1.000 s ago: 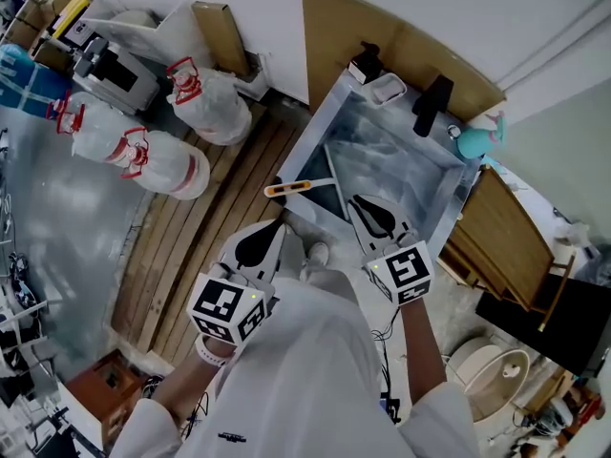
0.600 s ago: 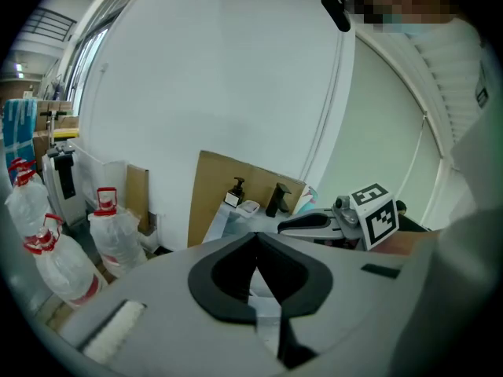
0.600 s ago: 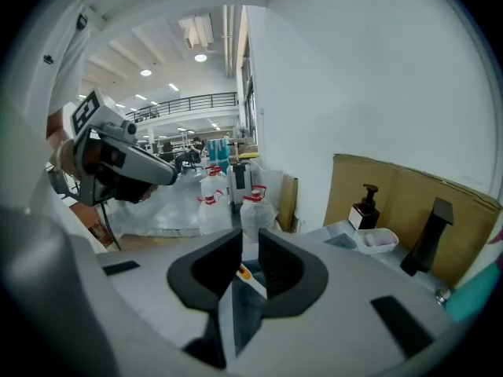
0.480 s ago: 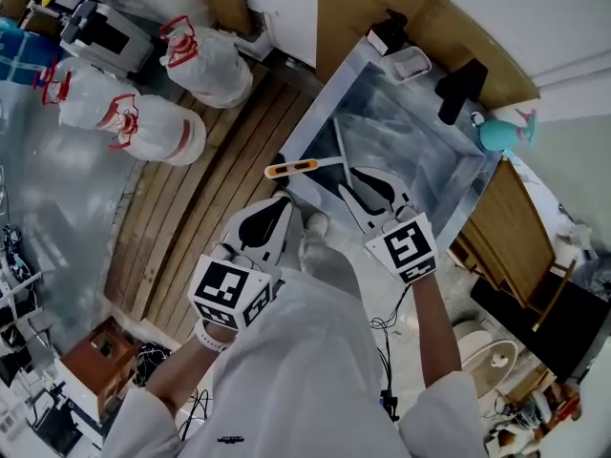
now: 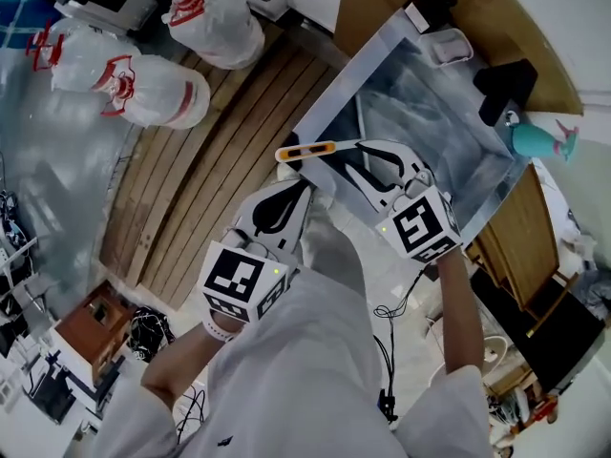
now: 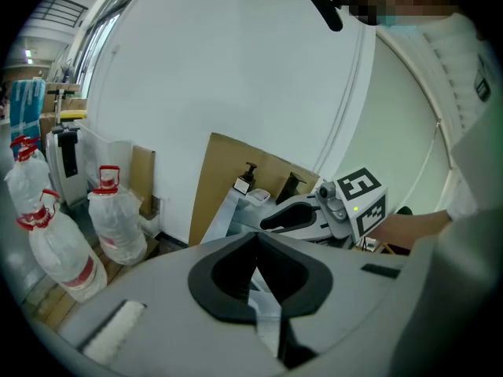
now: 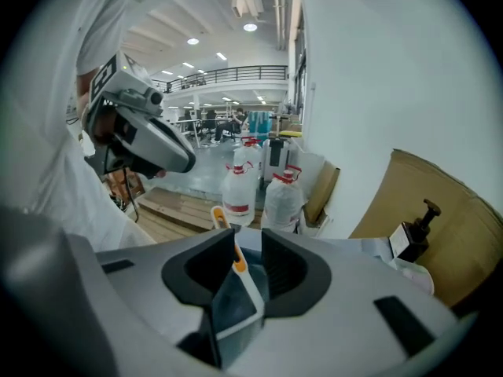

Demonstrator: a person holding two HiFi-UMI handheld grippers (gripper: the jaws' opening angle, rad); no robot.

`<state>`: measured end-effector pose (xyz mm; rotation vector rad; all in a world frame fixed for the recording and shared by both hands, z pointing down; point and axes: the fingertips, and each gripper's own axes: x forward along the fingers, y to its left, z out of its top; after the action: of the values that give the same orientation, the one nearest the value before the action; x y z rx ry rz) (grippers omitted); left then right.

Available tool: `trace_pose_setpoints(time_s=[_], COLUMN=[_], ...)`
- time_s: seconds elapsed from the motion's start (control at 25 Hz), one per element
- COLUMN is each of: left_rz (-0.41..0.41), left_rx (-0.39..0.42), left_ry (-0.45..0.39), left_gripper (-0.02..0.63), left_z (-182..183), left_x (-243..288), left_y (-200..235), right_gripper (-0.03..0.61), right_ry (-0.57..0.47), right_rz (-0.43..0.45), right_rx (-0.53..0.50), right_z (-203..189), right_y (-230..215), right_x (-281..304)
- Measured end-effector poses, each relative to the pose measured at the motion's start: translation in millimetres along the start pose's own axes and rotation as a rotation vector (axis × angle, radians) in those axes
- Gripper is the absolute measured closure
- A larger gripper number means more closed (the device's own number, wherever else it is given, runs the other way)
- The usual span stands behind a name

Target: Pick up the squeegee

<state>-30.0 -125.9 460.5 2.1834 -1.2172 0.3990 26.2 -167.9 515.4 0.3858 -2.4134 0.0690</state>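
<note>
Leans over a steel sink (image 5: pixel 336 89) with a gripper in each hand. Reaches the right gripper (image 5: pixel 355 163) down to the sink's near-left corner, fingers (image 7: pixel 196 272) opening, released, with the squeegee (image 5: pixel 305 150) handle running between them, close along one finger and not pinched. Has the squeegee lying across the sink's rim, orange handle tip poking out over the plank floor (image 5: pixel 205 184), the rest inside the basin. Holds the left gripper (image 5: pixel 302 191) just outside the rim, near the handle tip, fingers (image 6: pixel 228 277) clenched together on nothing. Stands well apart from the red-capped water jugs (image 5: pixel 158 93) on the floor
</note>
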Motion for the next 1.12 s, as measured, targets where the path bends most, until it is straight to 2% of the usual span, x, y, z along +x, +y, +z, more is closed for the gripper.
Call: trace_pose_setpoints(time_s=[0.52, 0.92, 1.12], left_rz=[0.022, 0.014, 0.021], left_rx=[-0.066, -0.089, -0.103], left_ry=[0.069, 0.107, 0.121], left_gripper=[0.611, 0.611, 0.611], left_z=[-30.7, -50.5, -60.7], left_x=[29.5, 43.9, 44.8], left_y=[29.0, 36.1, 40.7], right_gripper=[0.453, 0.453, 0.453], right_ry=[0.156, 0.251, 0.240], right_rz=[0.263, 0.383, 0.415], right_rx=[-0.257, -0.348, -0.346], right_z=[-46.8, -78.9, -85.8], right_y=[13.4, 23.0, 23.4], right_x=[67.4, 100.3, 108.7])
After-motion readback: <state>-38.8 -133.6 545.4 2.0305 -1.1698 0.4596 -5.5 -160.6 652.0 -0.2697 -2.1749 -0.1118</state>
